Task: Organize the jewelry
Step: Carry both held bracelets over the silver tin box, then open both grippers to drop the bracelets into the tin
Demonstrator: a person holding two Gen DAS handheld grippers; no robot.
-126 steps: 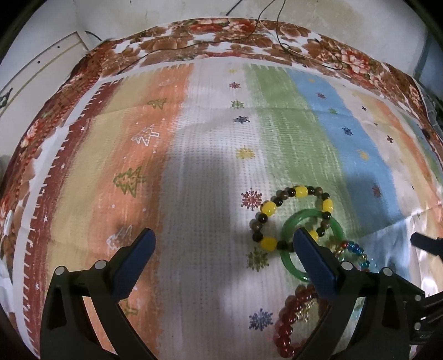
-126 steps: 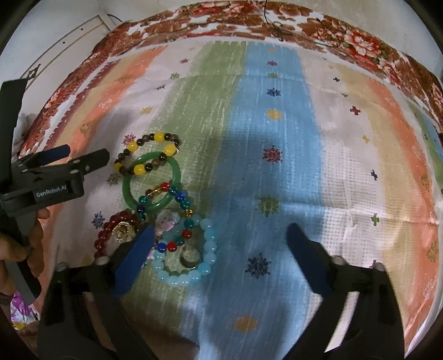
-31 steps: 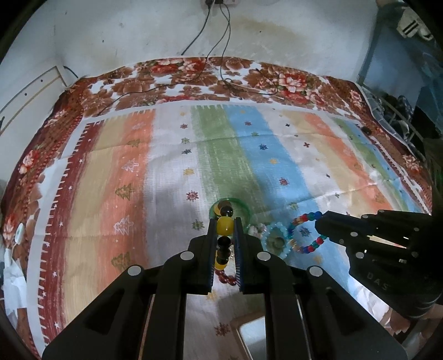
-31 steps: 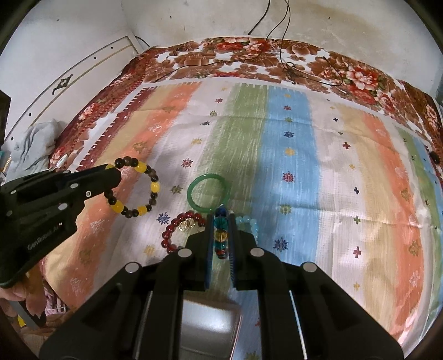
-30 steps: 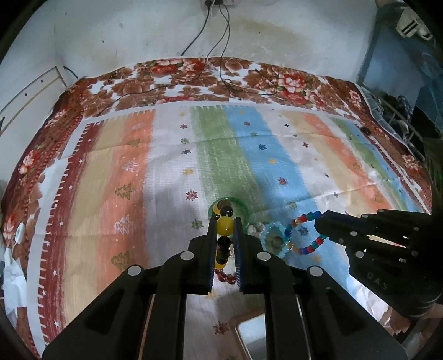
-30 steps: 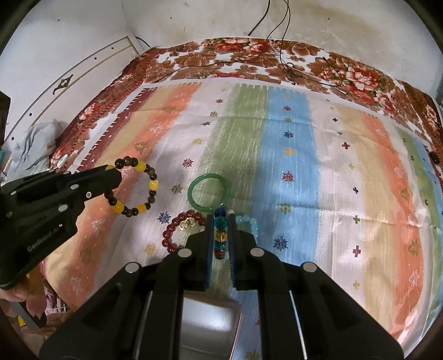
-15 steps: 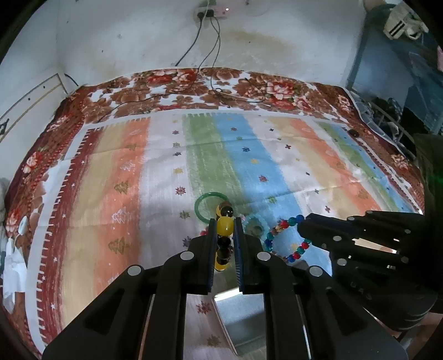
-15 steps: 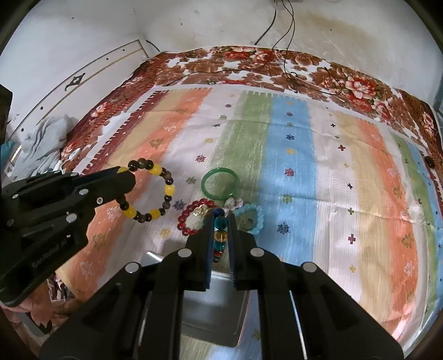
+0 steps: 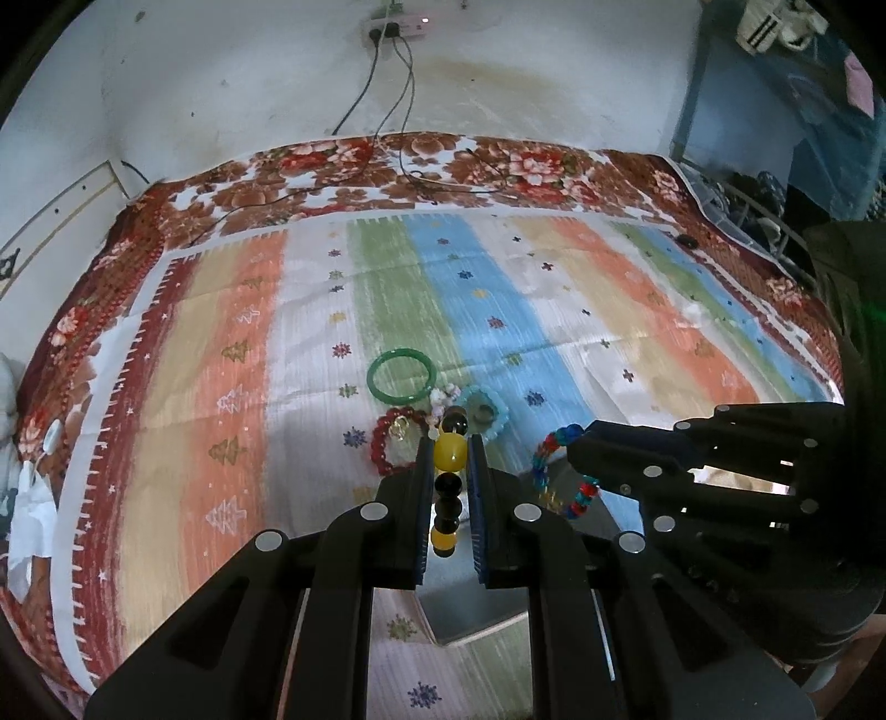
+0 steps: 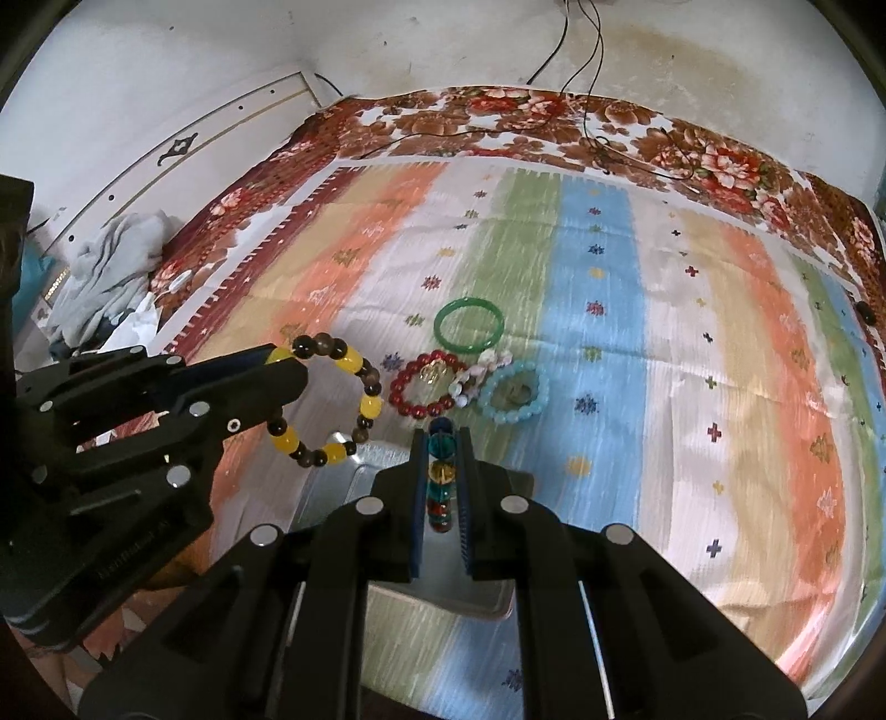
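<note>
My left gripper (image 9: 448, 443) is shut on a yellow-and-dark bead bracelet (image 9: 447, 459), which hangs as a ring in the right wrist view (image 10: 332, 407). My right gripper (image 10: 442, 435) is shut on a multicolour bead bracelet (image 10: 441, 471), also seen in the left wrist view (image 9: 559, 476). Both are held above a grey metal tray (image 10: 360, 482) near the bed's front edge. On the striped cloth lie a green bangle (image 10: 469, 324), a red bead bracelet (image 10: 426, 385), a pale blue bead bracelet (image 10: 515, 393) and a small white bead piece (image 10: 479, 374).
The striped cloth lies on a floral blanket (image 10: 554, 122) covering the bed. Black cables (image 9: 410, 183) run over the far edge to a wall socket (image 9: 396, 27). Crumpled clothes (image 10: 111, 266) lie at the left, clutter (image 9: 775, 221) at the right.
Both grippers closed on their bracelets, lifted them off the cloth and pulled back toward me. The metal tray has come into view beneath them.
</note>
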